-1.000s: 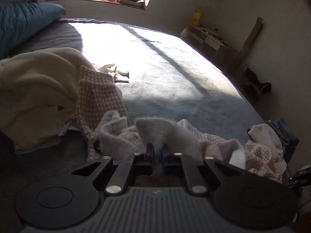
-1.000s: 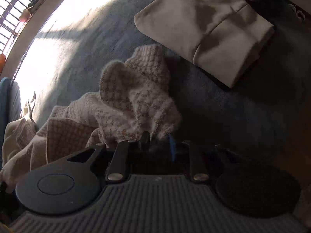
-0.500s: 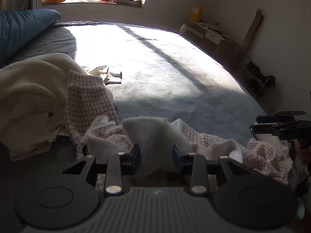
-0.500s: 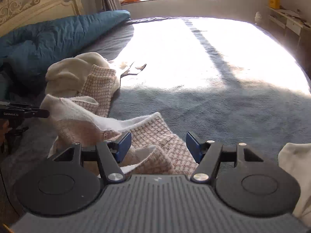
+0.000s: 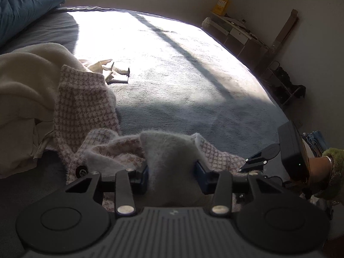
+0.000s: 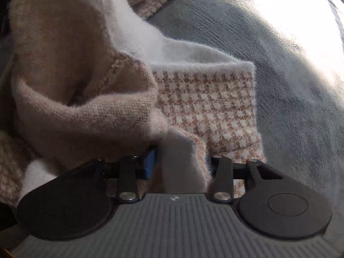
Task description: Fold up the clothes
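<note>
Houndstooth cardigan, pink and white with fuzzy white trim, lies crumpled at the near edge of a grey-blue bedspread, one sleeve draped up over a cream blanket heaped at the left. The left gripper has a white fuzzy fold of the cardigan standing up between its blue pads, which are spread apart and sit at either side of the fold; whether they press it cannot be told. Seen from the left wrist, the right gripper comes in from the right edge, tip down on the patterned knit, borne by a hand in a green cuff. The right wrist view shows its jaws closing with a thick fold of the cardigan between them, the fabric filling the gap. Beyond the garment, small cream-coloured items lie in the sunlit patch of the bedspread, and a teal pillow sits at the far left. A low cabinet stands along the wall, and folded jeans show behind the right hand.
</note>
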`<state>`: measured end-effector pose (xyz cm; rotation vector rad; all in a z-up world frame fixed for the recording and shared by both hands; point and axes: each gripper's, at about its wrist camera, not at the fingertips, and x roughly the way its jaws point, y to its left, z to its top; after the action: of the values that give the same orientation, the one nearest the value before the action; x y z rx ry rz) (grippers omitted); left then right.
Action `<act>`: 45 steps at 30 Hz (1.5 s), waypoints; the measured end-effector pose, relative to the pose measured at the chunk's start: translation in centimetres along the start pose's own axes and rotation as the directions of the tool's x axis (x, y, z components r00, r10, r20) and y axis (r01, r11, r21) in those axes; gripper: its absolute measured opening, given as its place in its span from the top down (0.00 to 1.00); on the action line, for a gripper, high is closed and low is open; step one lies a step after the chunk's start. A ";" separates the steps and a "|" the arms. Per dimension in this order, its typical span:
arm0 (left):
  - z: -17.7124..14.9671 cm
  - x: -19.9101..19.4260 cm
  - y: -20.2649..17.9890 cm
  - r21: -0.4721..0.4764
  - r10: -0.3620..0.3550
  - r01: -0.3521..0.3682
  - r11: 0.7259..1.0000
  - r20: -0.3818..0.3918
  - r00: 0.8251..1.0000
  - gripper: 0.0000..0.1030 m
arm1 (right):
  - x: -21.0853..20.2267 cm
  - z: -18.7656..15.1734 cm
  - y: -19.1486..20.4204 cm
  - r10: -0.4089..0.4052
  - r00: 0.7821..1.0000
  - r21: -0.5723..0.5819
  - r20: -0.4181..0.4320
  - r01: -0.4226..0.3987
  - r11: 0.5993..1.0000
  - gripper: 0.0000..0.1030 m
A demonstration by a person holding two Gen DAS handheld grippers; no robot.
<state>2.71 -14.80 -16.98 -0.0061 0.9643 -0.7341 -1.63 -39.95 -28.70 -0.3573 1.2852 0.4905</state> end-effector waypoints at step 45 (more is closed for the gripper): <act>3.4 16.2 -7.6 0.279 0.150 -0.023 0.960 -0.442 0.884 0.74 | -5.8 -16.9 -10.4 -0.082 0.967 0.663 0.243 -0.104 0.741 0.44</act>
<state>6.63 -30.84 -24.60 0.4666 1.3012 -0.7933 -11.12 -58.26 -27.49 0.3257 1.1210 0.0460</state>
